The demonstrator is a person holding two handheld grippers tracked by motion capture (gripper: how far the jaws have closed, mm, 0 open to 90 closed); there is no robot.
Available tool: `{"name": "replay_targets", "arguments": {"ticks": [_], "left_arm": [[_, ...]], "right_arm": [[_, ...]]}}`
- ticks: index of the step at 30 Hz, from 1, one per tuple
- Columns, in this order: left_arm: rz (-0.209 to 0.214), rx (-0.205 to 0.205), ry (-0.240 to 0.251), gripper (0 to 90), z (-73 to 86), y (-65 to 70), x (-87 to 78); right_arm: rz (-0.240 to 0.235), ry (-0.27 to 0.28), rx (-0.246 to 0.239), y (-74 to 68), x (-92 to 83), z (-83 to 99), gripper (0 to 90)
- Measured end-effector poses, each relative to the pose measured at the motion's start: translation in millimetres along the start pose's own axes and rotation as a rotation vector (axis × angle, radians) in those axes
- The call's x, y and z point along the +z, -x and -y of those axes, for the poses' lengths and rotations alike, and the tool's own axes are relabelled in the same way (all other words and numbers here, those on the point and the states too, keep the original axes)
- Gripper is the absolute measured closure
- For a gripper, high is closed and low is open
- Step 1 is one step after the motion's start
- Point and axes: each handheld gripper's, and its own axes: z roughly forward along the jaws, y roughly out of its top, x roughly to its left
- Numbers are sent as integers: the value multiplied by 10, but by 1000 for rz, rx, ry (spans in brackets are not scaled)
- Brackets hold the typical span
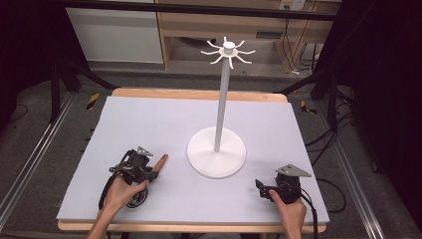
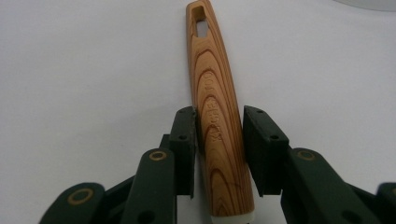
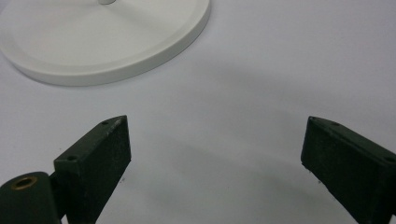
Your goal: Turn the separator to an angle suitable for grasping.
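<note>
Grey desk (image 1: 149, 119) below me: the wooden handle (image 2: 217, 121) lies flat between my left gripper (image 1: 149, 175) jaws, clamped, its long axis running straight ahead with the slotted end toward the white stand (image 1: 216, 152). Right gripper (image 1: 261, 186) idles, jaws wide and empty.
</note>
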Motion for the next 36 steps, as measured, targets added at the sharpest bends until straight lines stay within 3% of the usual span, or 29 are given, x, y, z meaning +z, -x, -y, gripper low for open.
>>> {"name": "replay_targets", "arguments": {"ticks": [3,7,10,19,31,36], "left_arm": [[-7,23,-8,667,-3,45,-4],[-3,22,2,659,-4,46,0],[-7,24,5,583,-17,46,-7],[-21,53,21,524,-176,99,-82],[-38,92,-76,624,-297,114,146],[-39,90,-88,631,-299,105,168]], "right_arm": [[3,1,2,1,1,1,88],[-2,-3,4,0,2,1,88],[-2,-3,1,4,3,0,88],[-1,-16,2,6,16,3,88],[-10,-21,5,17,17,-1,88],[-11,-23,4,22,17,-2,88]]}}
